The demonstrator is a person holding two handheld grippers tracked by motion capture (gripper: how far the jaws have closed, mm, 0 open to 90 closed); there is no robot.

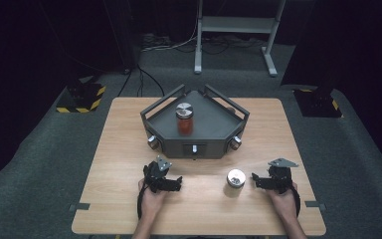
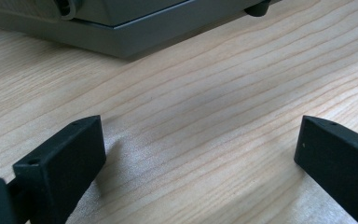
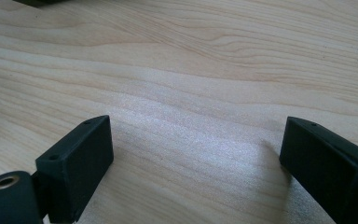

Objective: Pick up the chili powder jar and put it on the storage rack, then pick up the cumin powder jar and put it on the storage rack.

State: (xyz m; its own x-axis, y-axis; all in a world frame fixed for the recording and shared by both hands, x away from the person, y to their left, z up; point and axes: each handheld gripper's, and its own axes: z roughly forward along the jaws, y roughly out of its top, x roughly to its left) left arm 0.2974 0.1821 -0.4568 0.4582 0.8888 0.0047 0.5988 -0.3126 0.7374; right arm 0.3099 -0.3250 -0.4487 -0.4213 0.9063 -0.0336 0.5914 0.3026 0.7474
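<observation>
Both pairs of black jaws stood released, with bare light wooden table (image 2: pixel 205 140) between them. Left gripper (image 1: pixel 178 183) rested at the table's 7 o'clock, right gripper (image 1: pixel 253 180) at 5 o'clock, each held in a hand. Just beside the right gripper, at its 9 o'clock and apart from it, stood a small silver-topped round jar (image 1: pixel 236 179). At 12 o'clock, well apart, sat a grey angular metal tray (image 1: pixel 214 124) carrying a red-filled glass jar with silver lid (image 1: pixel 184 118).

no readable text, labels, brands or numbers on anything
</observation>
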